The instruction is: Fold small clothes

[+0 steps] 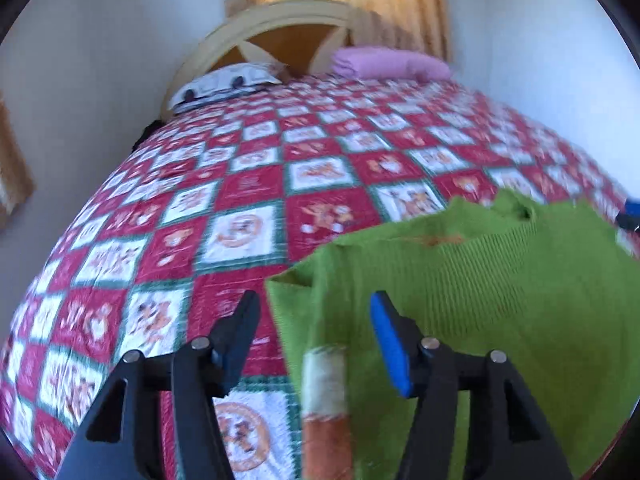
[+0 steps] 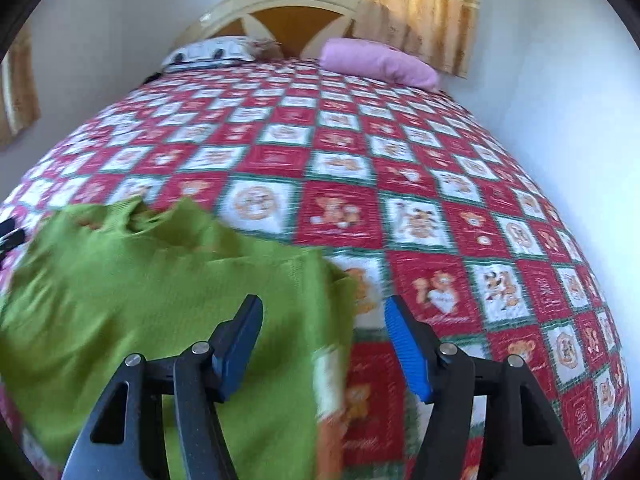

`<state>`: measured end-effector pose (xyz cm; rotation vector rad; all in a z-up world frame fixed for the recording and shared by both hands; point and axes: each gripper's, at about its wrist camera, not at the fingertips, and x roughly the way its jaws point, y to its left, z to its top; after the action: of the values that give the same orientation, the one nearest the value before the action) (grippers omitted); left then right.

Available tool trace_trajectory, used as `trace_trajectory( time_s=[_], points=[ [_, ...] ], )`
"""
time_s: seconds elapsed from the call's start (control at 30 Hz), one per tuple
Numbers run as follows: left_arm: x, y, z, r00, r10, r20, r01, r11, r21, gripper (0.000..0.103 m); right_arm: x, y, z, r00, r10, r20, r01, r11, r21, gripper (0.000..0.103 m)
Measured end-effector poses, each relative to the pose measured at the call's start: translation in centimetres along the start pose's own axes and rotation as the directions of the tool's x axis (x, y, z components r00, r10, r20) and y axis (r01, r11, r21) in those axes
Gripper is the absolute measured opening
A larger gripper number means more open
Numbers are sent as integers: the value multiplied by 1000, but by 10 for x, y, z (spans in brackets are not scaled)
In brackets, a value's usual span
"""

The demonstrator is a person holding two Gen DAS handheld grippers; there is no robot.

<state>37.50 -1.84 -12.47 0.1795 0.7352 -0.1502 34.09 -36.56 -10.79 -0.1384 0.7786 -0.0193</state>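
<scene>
My left tool (image 1: 316, 344) and right tool (image 2: 324, 344) both gape, gripping nothing. The green ribbed knit sweater (image 1: 500, 300) lies on the red-and-white quilted bed (image 2: 400, 200); I should flatten the fold before regripping.

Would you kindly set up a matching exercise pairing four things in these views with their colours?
Things:
1. sweater
2. folded blanket
3. headboard
4. gripper pad

Colours:
A. blue
B. pink
C. green
D. cream and brown

Pairs: 1-C, 2-B, 3-D, 4-A
</scene>
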Motion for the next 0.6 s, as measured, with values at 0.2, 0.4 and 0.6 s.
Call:
trace_trajectory(
  time_s=[0.2,0.4,0.6],
  points=[
    [38,-12,8,995,-33,-96,34,999,12,7,1,38,-24,997,66,-44,-70,992,-102,64],
    [33,3,9,999,5,-53,-8,998,-58,6,16,33,-39,995,72,-76,-78,993,-86,64],
    [43,-2,7,994,60,-94,-64,997,-38,14,23,21,-35,992,72,-108,-71,997,6,73]
  ],
)
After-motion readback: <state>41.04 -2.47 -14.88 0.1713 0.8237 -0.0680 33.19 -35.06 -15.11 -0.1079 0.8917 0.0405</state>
